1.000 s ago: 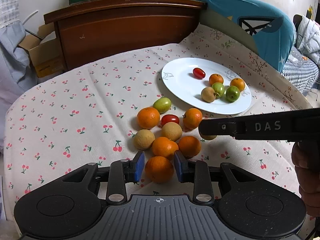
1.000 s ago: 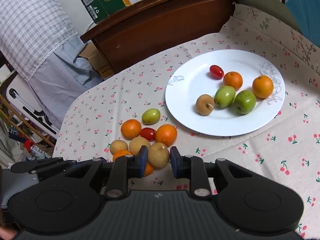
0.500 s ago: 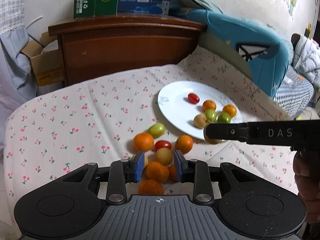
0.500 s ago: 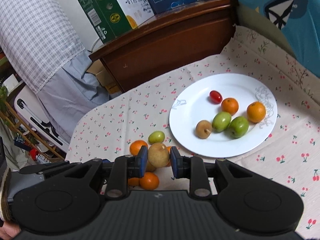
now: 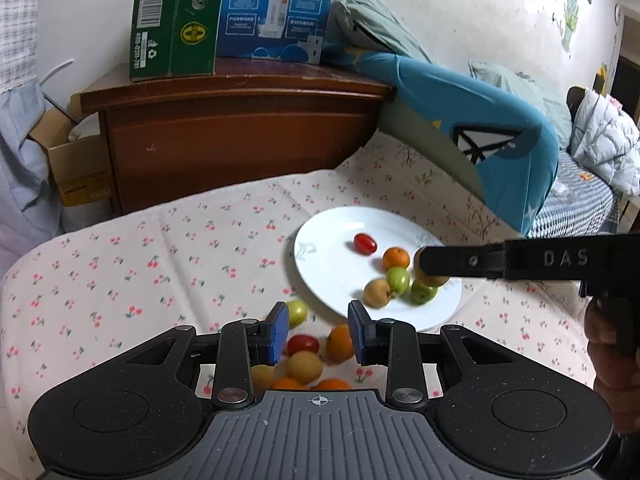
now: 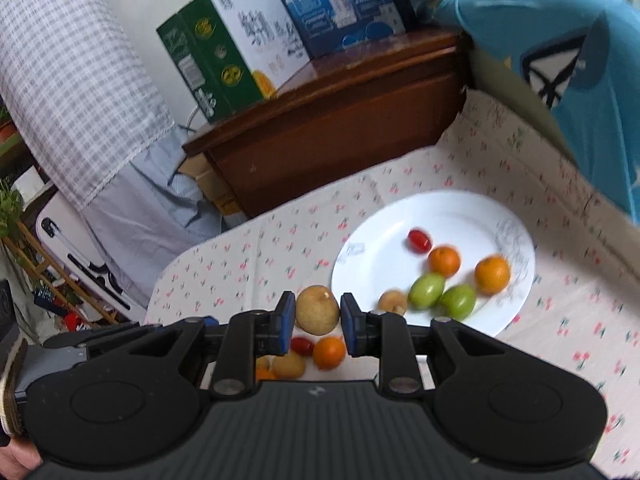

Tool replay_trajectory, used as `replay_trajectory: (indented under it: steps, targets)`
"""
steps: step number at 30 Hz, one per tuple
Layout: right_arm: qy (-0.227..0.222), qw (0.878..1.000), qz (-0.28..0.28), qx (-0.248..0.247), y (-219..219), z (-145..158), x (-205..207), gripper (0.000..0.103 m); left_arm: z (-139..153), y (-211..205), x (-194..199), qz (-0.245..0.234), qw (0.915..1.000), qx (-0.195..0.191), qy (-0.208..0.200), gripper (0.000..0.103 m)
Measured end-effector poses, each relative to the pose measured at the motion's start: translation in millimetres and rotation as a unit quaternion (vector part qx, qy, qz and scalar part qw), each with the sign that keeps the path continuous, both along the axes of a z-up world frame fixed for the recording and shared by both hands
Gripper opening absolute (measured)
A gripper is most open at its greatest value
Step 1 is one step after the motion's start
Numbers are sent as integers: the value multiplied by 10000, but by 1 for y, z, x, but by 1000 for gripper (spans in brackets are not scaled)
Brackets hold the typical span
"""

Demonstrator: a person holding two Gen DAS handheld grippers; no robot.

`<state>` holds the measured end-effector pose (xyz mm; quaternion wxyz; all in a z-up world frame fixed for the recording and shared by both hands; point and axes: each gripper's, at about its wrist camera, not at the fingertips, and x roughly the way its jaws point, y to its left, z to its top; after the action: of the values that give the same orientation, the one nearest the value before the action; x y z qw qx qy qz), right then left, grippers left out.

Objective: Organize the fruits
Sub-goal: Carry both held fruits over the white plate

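Observation:
A white plate (image 5: 332, 256) (image 6: 472, 216) on the cherry-print cloth holds a red tomato (image 6: 419, 239), two oranges, two green fruits and a small brown fruit. My right gripper (image 6: 318, 322) is shut on a tan pear (image 6: 317, 309), held above the cloth left of the plate; its finger also shows in the left wrist view (image 5: 464, 266), over the plate's right side. My left gripper (image 5: 318, 332) is open and empty above a loose pile of oranges, tan fruits, a red tomato (image 5: 303, 344) and a green fruit (image 5: 297, 312).
A brown wooden cabinet (image 5: 240, 136) with cardboard boxes (image 5: 232, 16) on top stands behind the table. A blue cushion (image 5: 480, 136) lies at the back right. The cloth-covered table edge (image 5: 24, 264) falls away on the left.
My right gripper has lifted the pear from the pile and carried it up toward the plate. My left gripper has pulled up and back from the pile, empty.

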<state>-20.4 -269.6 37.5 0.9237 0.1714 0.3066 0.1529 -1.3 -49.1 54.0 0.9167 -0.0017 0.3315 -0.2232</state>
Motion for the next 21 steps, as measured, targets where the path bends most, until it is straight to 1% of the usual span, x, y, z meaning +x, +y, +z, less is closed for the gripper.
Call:
replay_trajectory:
  steps: [3,6,9,14,17,21]
  targets:
    - [-8,9999,-124,-29,-11,4,5,24,4,3,4,-16,10000,5,-5,30]
    - [72,9997,-227,100,-17,3,8,24,-1,11,3,-83,9995,44,289,30]
    - [154,9995,-223,190,-16,1,10,24,-18,12,2,-175,9974,290,635,30]
    - [116,9997,-157,141,-12,2,10,24,-41,11,-4,-248,9934,679,885,32]
    - [123,9996,-194,166,-14,2,10,24,-53,6,-4,-246,9906,950,955,32]
    - [107,9996,-209,181,-15,2,10,24,-61,1,-4,-292,9889,1122,931,32]
